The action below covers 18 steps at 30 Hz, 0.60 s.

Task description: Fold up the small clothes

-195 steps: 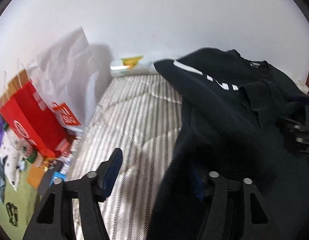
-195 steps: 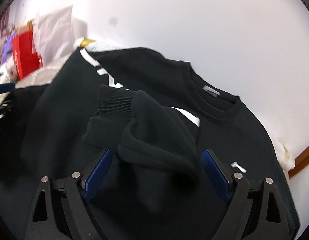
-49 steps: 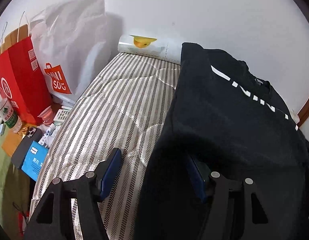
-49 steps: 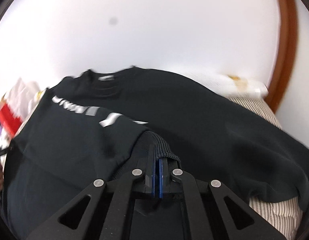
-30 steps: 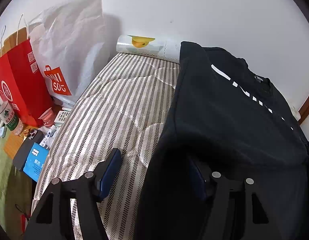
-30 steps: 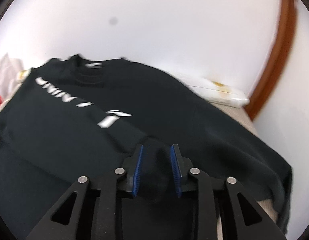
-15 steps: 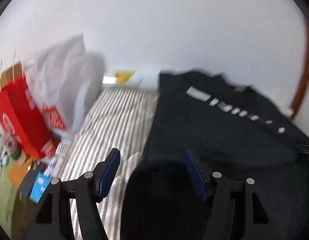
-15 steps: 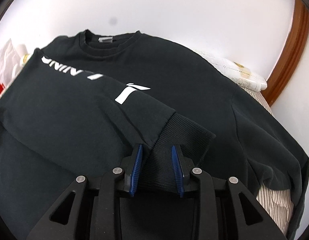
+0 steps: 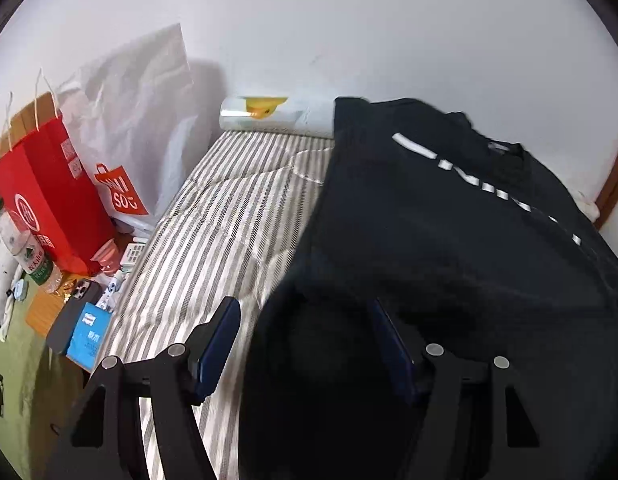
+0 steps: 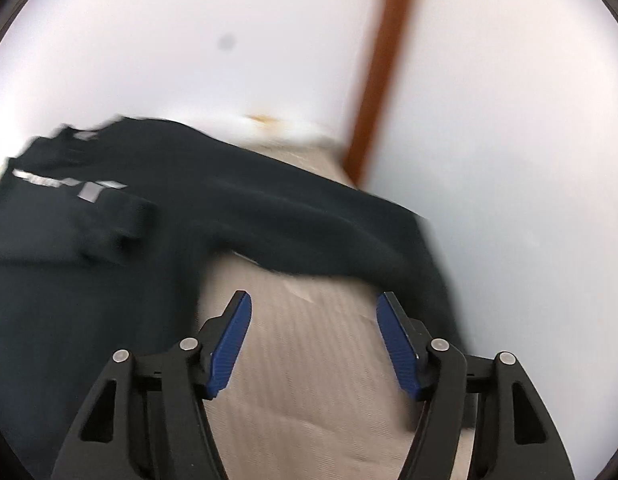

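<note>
On the striped mattress (image 9: 237,216) lies the black sweatshirt (image 9: 449,240), and I judge the fold about half begun. One sleeve, the one with the white lettering (image 10: 69,184), is already laid across the sweatshirt's chest, its ribbed cuff (image 10: 129,220) resting flat on the body. The other sleeve (image 10: 329,232) sprawls out from the sweatshirt over bare mattress, not yet brought in.

My right gripper (image 10: 313,336) has just been opening; its jaws stand wide with only mattress between them, just below that loose sleeve. My left gripper (image 9: 305,344) is spread too, at the sweatshirt's near edge; dark cloth lies between its fingers, but I cannot tell whether the pads press on it.

Left to do, I reckon: fold in the loose sleeve, then double the body over.
</note>
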{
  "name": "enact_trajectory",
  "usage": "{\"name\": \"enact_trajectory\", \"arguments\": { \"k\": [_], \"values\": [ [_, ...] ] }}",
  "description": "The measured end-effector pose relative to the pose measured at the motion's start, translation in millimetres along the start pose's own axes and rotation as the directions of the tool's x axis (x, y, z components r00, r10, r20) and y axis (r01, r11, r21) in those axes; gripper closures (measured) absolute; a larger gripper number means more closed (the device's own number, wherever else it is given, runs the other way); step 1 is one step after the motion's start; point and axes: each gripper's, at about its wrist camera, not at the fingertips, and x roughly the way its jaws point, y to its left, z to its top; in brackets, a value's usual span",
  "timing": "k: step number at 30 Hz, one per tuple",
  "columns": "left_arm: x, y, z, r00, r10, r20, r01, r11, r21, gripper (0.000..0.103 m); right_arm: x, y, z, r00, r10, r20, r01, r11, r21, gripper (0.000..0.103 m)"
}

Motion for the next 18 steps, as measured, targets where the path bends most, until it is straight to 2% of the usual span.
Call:
{"name": "enact_trajectory", "arguments": {
  "k": [2, 6, 8, 10, 11, 12, 14, 18],
  "values": [
    [-13, -4, -8, 1.000, -0.004, 0.011, 0.004, 1.000, 0.013, 0.038, 8, -29, -18, 0.999, -0.033, -0.043, 0.034, 0.999, 0.021, 0.035],
    [-38, -11, -27, 1.000, -0.018, 0.017, 0.018, 1.000, 0.006, 0.038, 39, -62, -50, 0.983, -0.013, -0.185, 0.028, 0.997, 0.078, 0.030],
    [-53, -14, -41, 1.000, -0.027, 0.011, 0.027, 1.000, -0.015, 0.038, 49, -68, -58, 0.981, -0.007, -0.194, 0.031, 0.992, 0.122, 0.030],
    [-66, -17, -51, 1.000, -0.019, 0.010, 0.019, 1.000, -0.016, 0.038, 50, -71, -59, 0.988, 0.018, -0.153, 0.007, 0.987, 0.161, 0.031],
    [-76, -20, -58, 1.000, 0.001, 0.014, -0.001, 1.000, -0.010, 0.038, 49, -70, -58, 0.990, 0.030, -0.137, -0.007, 0.987, 0.160, 0.044],
    [-82, -20, -62, 1.000, 0.013, 0.018, -0.012, 1.000, -0.007, 0.038, 50, -68, -56, 0.991, 0.042, -0.129, -0.024, 0.991, 0.134, 0.069],
    [-99, -24, -73, 0.999, 0.042, 0.029, -0.042, 0.999, -0.007, 0.038, 51, -65, -54, 0.993, 0.014, -0.114, -0.007, 0.998, 0.058, 0.096],
    [-124, -32, -88, 0.997, 0.074, 0.036, -0.073, 0.997, -0.033, 0.038, 45, -63, -49, 0.995, 0.075, -0.071, -0.076, 0.997, -0.003, 0.098]
  ]
}}
